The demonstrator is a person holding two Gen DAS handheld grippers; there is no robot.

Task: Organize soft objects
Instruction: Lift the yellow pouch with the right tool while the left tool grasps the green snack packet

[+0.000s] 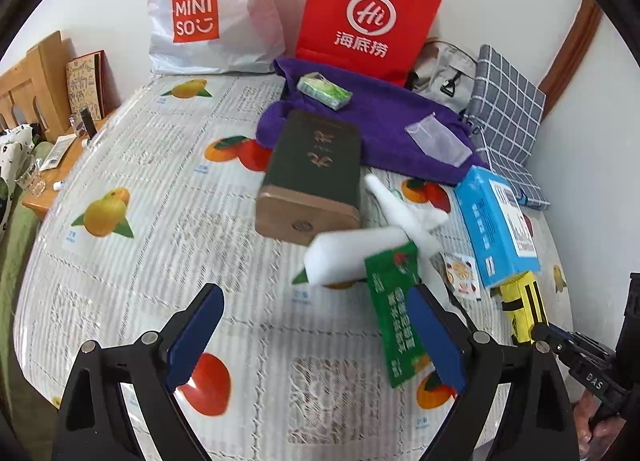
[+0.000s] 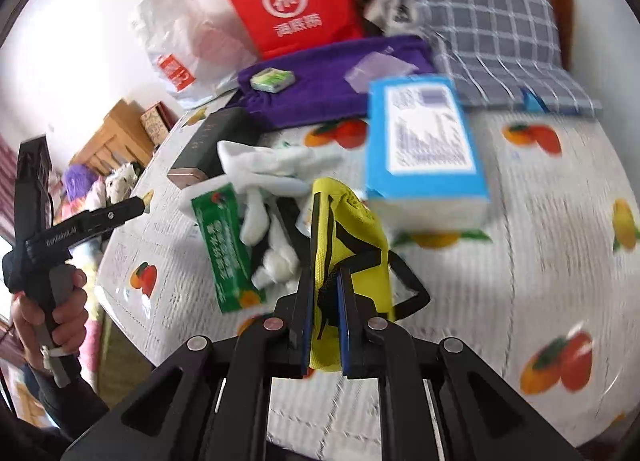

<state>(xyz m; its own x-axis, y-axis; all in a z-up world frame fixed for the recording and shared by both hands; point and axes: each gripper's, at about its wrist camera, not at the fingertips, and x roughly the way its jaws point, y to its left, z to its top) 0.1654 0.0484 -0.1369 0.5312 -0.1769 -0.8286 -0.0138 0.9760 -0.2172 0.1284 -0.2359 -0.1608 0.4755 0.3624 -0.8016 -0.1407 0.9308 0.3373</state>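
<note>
My right gripper [image 2: 325, 281] is shut on a yellow pouch [image 2: 352, 237] with black stripes and holds it above the table; the pouch also shows in the left wrist view [image 1: 522, 311]. My left gripper [image 1: 316, 297] is open and empty over the tablecloth, its right finger next to a green packet [image 1: 394, 309]. White foam pieces [image 1: 348, 257] and white socks [image 2: 276, 173] lie by the packet. A purple towel [image 1: 384, 117] lies at the back with a small green tissue pack [image 1: 326, 90] on it.
A dark green tin box [image 1: 312, 177] and a blue carton [image 1: 496, 221] lie mid-table. A red paper bag [image 1: 368, 13] and a white Miniso bag [image 1: 208, 17] stand at the back wall. A checked cushion [image 1: 508, 117] lies at the back right. A wooden bedside shelf [image 1: 48, 157] stands to the left.
</note>
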